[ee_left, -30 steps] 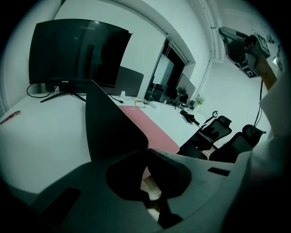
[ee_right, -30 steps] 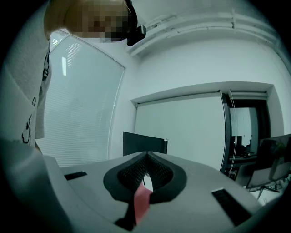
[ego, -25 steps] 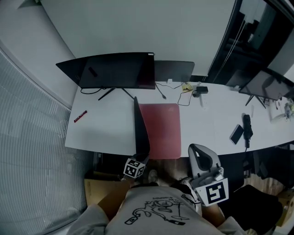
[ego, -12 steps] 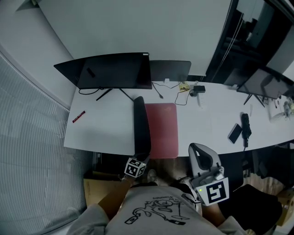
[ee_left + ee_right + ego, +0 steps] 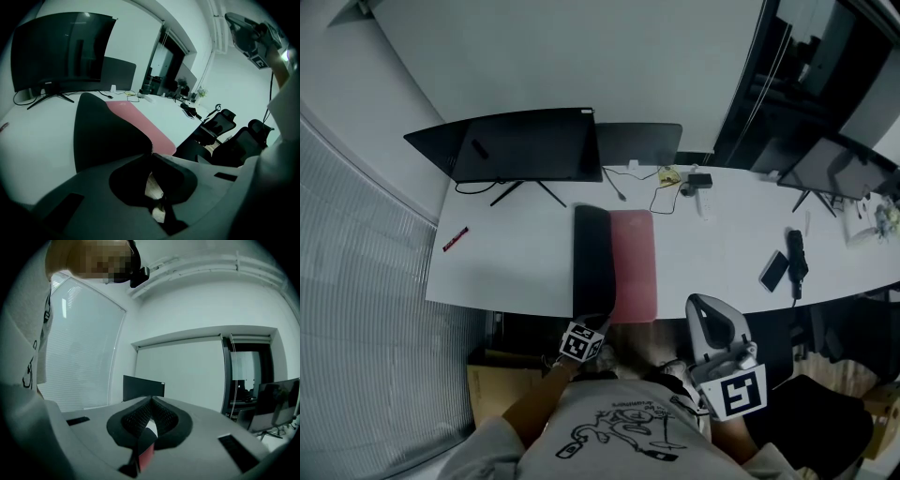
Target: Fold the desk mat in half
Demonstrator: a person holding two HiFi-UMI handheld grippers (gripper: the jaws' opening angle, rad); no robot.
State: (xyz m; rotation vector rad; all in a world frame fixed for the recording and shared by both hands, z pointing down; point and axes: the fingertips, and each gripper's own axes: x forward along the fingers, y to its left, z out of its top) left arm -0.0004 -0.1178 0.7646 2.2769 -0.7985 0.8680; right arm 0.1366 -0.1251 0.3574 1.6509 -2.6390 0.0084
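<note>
The left gripper point(image 5: 151, 153) fingers pinch the near edge of the desk mat point(image 5: 635, 262). The mat lies at the near edge of the tabletop point(image 5: 506, 262), its black flap point(image 5: 591, 258) leaning over the pink face. The right gripper point(image 5: 151, 400) fingers are pressed together, clear of the mat. With only one point held, the flap may land skewed or pull the mat off the edge.

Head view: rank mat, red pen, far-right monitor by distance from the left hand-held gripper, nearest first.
1. mat: clamped in the left hand-held gripper, at the desk's front edge.
2. red pen: desk's left side.
3. far-right monitor: back right.
</note>
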